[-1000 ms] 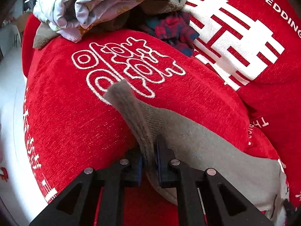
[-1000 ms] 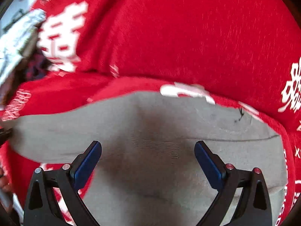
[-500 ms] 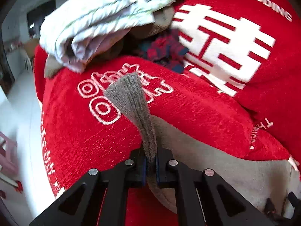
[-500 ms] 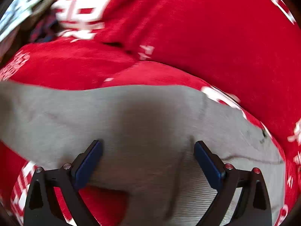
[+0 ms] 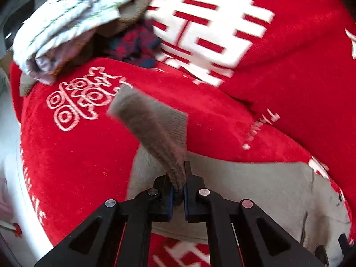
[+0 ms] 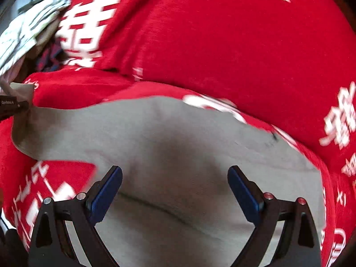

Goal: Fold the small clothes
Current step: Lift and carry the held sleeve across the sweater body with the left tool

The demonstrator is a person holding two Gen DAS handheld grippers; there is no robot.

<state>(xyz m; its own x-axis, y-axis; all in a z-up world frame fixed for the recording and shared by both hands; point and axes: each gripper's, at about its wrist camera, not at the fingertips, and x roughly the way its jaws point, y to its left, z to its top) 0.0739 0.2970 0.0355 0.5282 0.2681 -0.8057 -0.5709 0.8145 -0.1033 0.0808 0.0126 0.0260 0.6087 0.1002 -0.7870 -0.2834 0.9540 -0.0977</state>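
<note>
In the left wrist view, the left gripper (image 5: 178, 191) is seen nearest, its black fingers (image 5: 165, 197) pressed together on the ribbed cuff of a grey garment (image 5: 244, 191), so that the pinched end stands up from between the pads and flares out above them, blurred. The rest of the grey garment is spread flat beneath and to the right of the gripper, on a red cover (image 5: 77, 155) printed with white characters and lettering. In the right wrist view, the right gripper (image 6: 174, 191) is held over the same grey garment (image 6: 178, 151), its blue-padded fingers (image 6: 106, 191) spread wide apart with nothing clamped between them; only cloth is seen below the gap. At the left edge of that view, a part of the left gripper (image 6: 11, 106) is seen at the garment's raised corner. Beyond the garment, the red cover (image 6: 222, 44) rises into a plump fold marked with a large white double-happiness character. Farthest off, at the upper left of the left wrist view, a heap of clothes is piled on the cover: a pale printed cloth (image 5: 73, 17) on top, a brownish piece (image 5: 131, 15) under it, and a dark plaid item (image 5: 135, 44) just beside them.
</note>
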